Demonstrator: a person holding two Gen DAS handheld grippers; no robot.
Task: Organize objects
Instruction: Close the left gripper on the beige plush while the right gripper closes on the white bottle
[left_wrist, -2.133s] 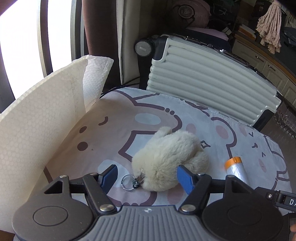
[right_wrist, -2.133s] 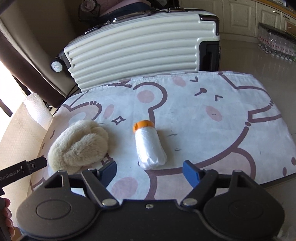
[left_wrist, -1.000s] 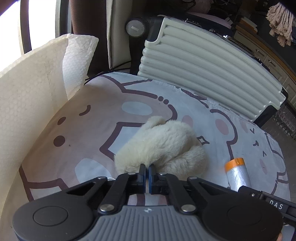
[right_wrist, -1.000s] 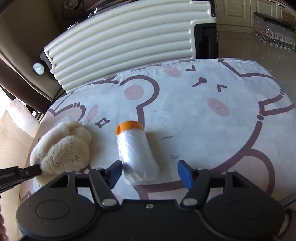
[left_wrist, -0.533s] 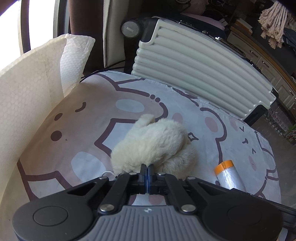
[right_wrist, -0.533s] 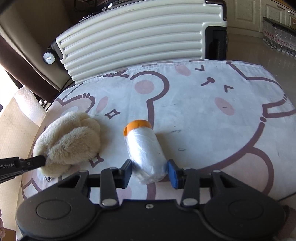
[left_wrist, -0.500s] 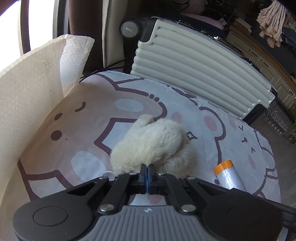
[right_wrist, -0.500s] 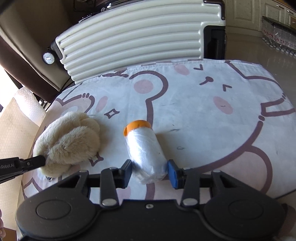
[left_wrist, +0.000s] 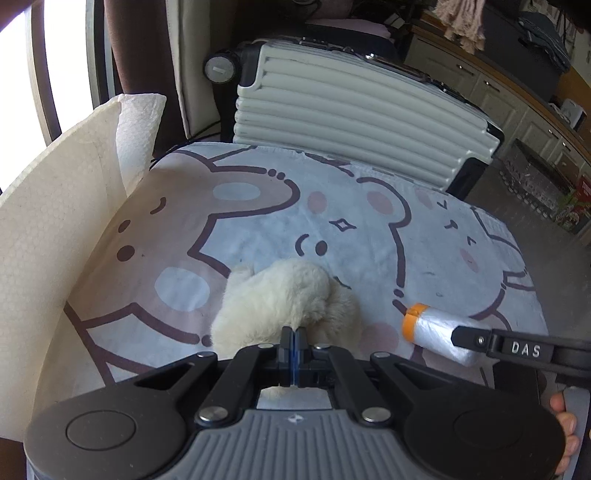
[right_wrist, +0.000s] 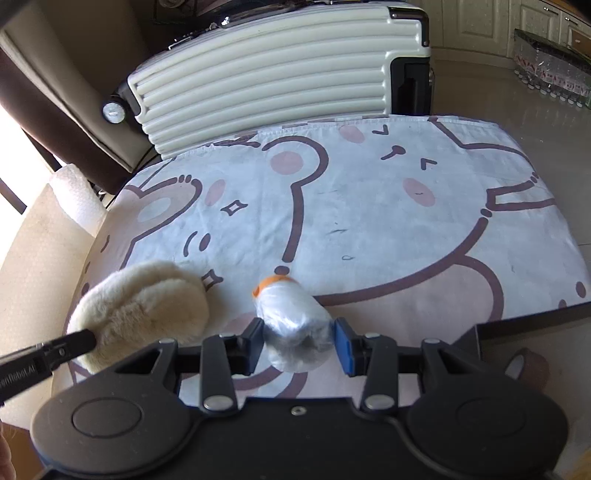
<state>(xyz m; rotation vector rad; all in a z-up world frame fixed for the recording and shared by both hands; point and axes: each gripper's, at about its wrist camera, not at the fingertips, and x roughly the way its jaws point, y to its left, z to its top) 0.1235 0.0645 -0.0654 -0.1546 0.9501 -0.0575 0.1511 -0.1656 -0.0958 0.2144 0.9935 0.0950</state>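
Observation:
A cream fluffy plush toy (left_wrist: 284, 310) is pinched at its near edge by my left gripper (left_wrist: 292, 341), which is shut on it and holds it above the bear-print cloth (left_wrist: 258, 206). It also shows in the right wrist view (right_wrist: 144, 306). A white plastic roll with an orange end (right_wrist: 293, 321) sits between the blue pads of my right gripper (right_wrist: 299, 341), which is shut on it and holds it off the cloth. The roll shows in the left wrist view (left_wrist: 436, 330) too.
A ribbed cream suitcase (left_wrist: 354, 114) lies behind the table, also in the right wrist view (right_wrist: 273, 74). A tall white foam sheet (left_wrist: 48, 236) stands along the left edge. The table's right edge drops to a tiled floor (right_wrist: 517, 99).
My left gripper closed on the plush toy and lifted it back toward me. My right gripper closed on the roll and raised it off the cloth.

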